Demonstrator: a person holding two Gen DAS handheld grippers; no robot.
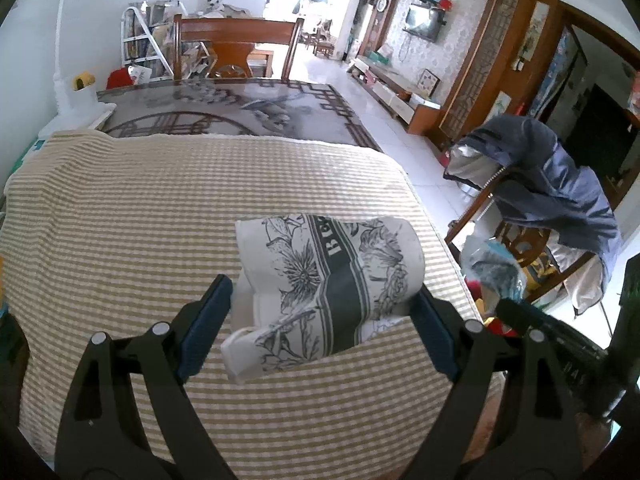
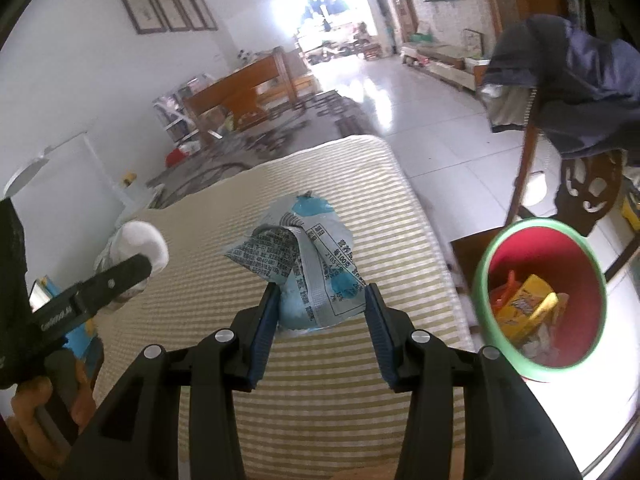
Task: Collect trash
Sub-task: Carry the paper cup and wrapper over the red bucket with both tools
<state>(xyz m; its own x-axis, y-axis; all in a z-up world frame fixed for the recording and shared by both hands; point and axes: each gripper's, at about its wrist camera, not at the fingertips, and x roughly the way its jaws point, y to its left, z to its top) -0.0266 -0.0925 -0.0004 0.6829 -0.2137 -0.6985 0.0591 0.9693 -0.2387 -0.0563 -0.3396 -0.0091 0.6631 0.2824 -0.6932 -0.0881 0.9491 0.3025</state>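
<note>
My left gripper is shut on a crushed paper cup with a grey floral print, held just above the striped beige cloth. My right gripper is shut on a crumpled blue and grey printed wrapper over the same cloth. A red bin with a green rim stands open beside the table's right edge, with yellow and orange trash inside. The cup's white end shows at the left of the right wrist view, and the wrapper shows at the right of the left wrist view.
A wooden chair draped with a dark blue jacket stands right of the table. Beyond the cloth lies a patterned table top with another chair behind it. White floor tiles stretch away.
</note>
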